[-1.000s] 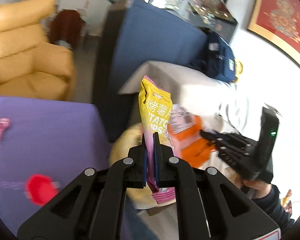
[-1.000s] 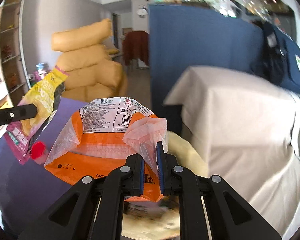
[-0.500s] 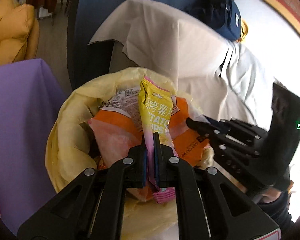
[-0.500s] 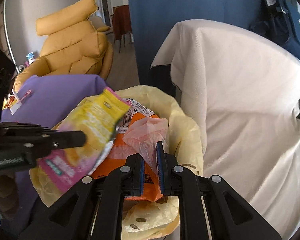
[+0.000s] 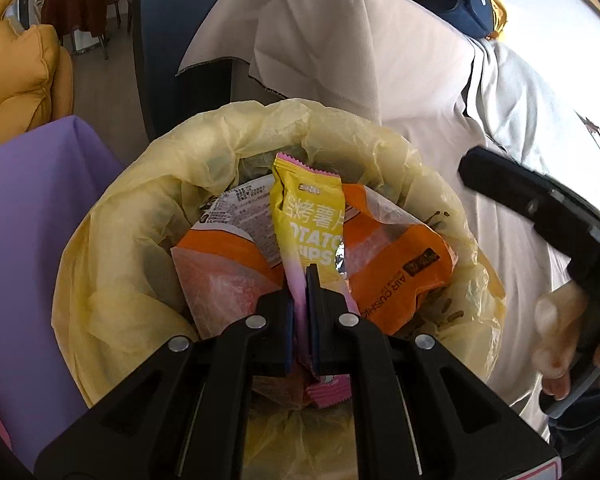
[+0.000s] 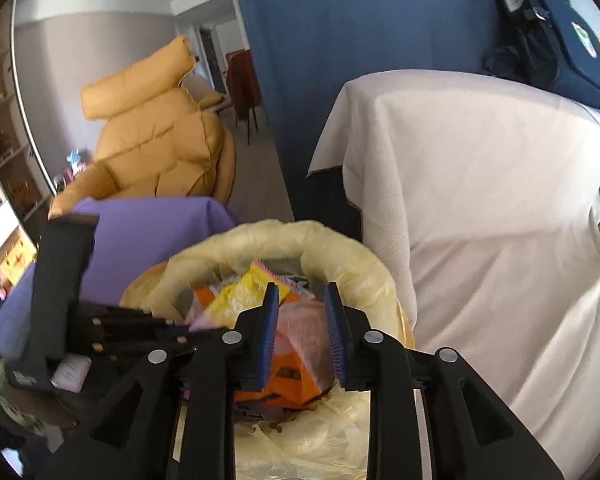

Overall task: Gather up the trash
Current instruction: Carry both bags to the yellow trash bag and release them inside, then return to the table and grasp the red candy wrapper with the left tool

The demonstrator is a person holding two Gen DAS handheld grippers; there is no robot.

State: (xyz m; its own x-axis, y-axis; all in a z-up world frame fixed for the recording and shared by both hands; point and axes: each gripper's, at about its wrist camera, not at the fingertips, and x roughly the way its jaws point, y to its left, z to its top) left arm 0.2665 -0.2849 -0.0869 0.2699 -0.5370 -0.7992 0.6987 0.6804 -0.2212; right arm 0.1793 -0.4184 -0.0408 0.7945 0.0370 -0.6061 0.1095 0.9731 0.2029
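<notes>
A bin lined with a yellow bag (image 5: 112, 240) stands below both grippers; it also shows in the right wrist view (image 6: 352, 256). My left gripper (image 5: 300, 280) is shut on a yellow and pink potato chips packet (image 5: 308, 216) and holds it over the bin mouth. An orange and clear wrapper (image 5: 396, 256) lies inside the bin under the packet. My right gripper (image 6: 300, 300) is open and empty above the bin, with the orange wrapper (image 6: 296, 372) below its fingers. The yellow packet (image 6: 240, 292) shows to its left.
A purple-covered table (image 5: 28, 208) borders the bin on the left. A white-draped piece of furniture (image 6: 480, 184) stands to the right, with a navy bag (image 6: 560, 40) on top. A blue partition (image 6: 340, 60) and a yellow armchair (image 6: 152, 140) stand behind.
My right gripper opened and let the orange wrapper drop into the bin. My left gripper moved over the bin with the chips packet still held.
</notes>
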